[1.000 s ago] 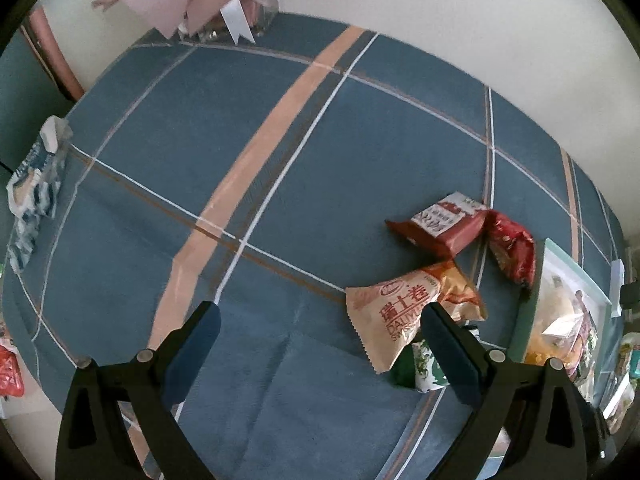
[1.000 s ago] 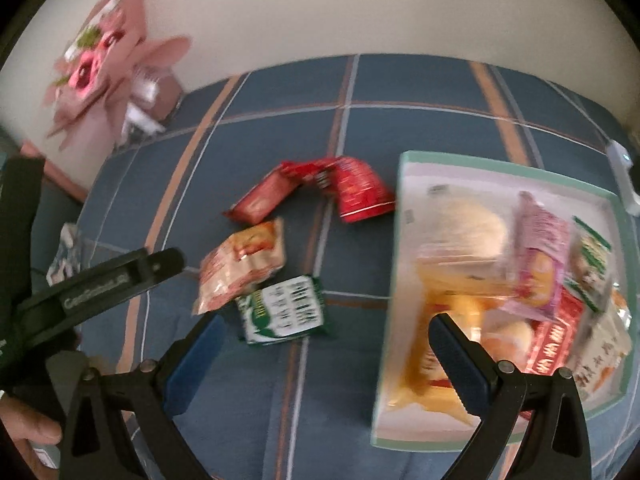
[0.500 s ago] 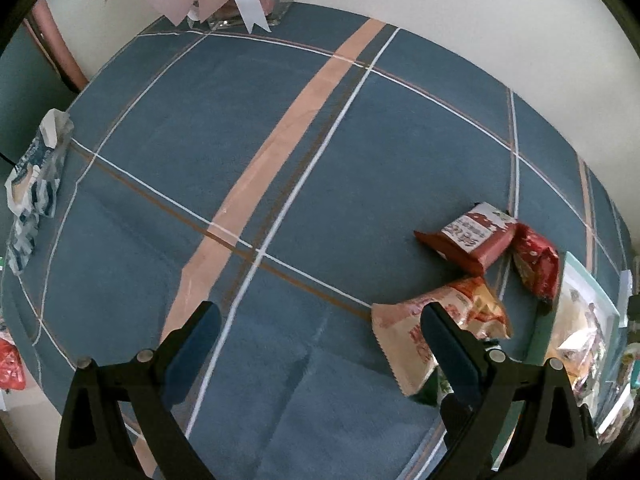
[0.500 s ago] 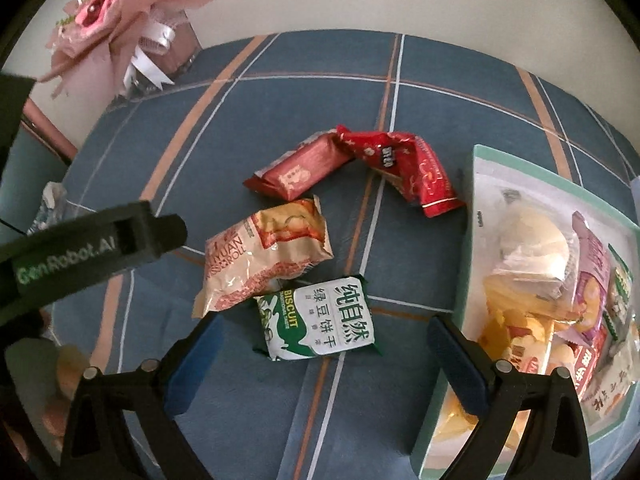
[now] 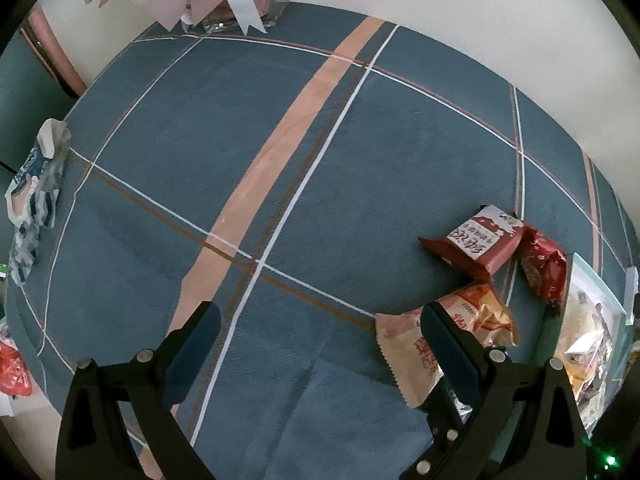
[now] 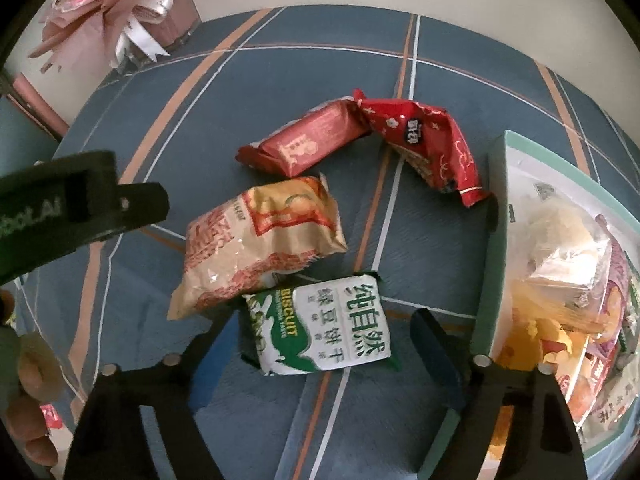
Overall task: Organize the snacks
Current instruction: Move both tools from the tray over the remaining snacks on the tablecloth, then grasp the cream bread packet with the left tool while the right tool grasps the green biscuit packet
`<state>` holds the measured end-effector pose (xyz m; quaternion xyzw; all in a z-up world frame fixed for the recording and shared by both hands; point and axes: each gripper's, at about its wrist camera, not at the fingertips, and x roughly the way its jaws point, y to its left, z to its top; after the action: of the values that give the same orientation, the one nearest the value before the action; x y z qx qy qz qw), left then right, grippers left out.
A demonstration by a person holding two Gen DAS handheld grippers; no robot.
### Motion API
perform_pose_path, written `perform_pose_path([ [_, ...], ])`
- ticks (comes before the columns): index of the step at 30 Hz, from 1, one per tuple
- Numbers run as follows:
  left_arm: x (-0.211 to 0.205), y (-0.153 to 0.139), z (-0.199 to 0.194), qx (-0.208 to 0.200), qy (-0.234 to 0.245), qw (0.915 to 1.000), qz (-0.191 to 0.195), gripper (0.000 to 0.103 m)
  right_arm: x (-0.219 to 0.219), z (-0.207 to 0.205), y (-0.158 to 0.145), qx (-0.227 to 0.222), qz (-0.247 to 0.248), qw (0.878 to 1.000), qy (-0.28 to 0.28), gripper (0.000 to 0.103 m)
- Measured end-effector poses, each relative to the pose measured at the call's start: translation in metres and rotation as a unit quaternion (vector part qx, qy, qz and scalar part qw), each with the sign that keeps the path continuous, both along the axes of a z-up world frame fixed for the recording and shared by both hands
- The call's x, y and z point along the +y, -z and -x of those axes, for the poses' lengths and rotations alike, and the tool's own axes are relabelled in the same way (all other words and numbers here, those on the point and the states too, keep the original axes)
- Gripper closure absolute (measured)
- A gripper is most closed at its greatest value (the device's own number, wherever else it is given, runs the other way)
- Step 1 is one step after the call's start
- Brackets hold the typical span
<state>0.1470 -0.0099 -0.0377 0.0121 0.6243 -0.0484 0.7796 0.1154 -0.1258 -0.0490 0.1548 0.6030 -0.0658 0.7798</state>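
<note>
A green-and-white biscuit packet (image 6: 320,324) lies flat on the blue checked tablecloth. My right gripper (image 6: 320,324) straddles it from above. Its jaws are closing, with a gap left on both sides of the packet. Just beyond lie a tan-and-orange snack bag (image 6: 264,240), a red bar packet (image 6: 308,144) and a crumpled red packet (image 6: 428,148). At the right stands a pale green tray (image 6: 496,200) holding several snacks. My left gripper (image 5: 320,314) hangs open over bare cloth, its right finger in front of the tan-and-orange bag (image 5: 488,312).
A pink bouquet (image 6: 112,12) stands at the back left by the wall. A blue-and-white wrapper (image 5: 32,196) lies at the table's left edge, a red packet (image 5: 12,372) below it. The left gripper's body (image 6: 72,208) and a hand (image 6: 28,380) fill the right view's left side.
My right gripper moved left from the tray and sank over the green biscuit packet, and its jaws narrowed. The left view shifted slightly, so the snacks sit further right.
</note>
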Motion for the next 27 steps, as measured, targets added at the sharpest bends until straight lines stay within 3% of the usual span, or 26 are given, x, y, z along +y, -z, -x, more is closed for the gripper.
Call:
perform_pose_path([
  [10, -0.019, 0.005, 0.000, 0.005, 0.027, 0.9995, 0.013, 0.003, -0.026, 0.003, 0.007, -0.010, -0.039, 0.998, 0.052, 0.032],
  [14, -0.028, 0.006, -0.002, 0.008, 0.045, 0.9981, 0.040, 0.003, -0.036, 0.005, 0.011, -0.010, -0.053, 0.996, 0.069, 0.033],
  [18, -0.042, 0.012, 0.000, 0.011, 0.072, 0.9968, 0.033, 0.003, -0.034, 0.005, 0.012, -0.009, -0.047, 0.997, 0.062, 0.033],
  [27, -0.069, 0.016, 0.005, 0.002, 0.119, 0.9911, 0.059, 0.005, -0.033, 0.010, 0.008, -0.010, -0.047, 0.997, 0.060, 0.033],
])
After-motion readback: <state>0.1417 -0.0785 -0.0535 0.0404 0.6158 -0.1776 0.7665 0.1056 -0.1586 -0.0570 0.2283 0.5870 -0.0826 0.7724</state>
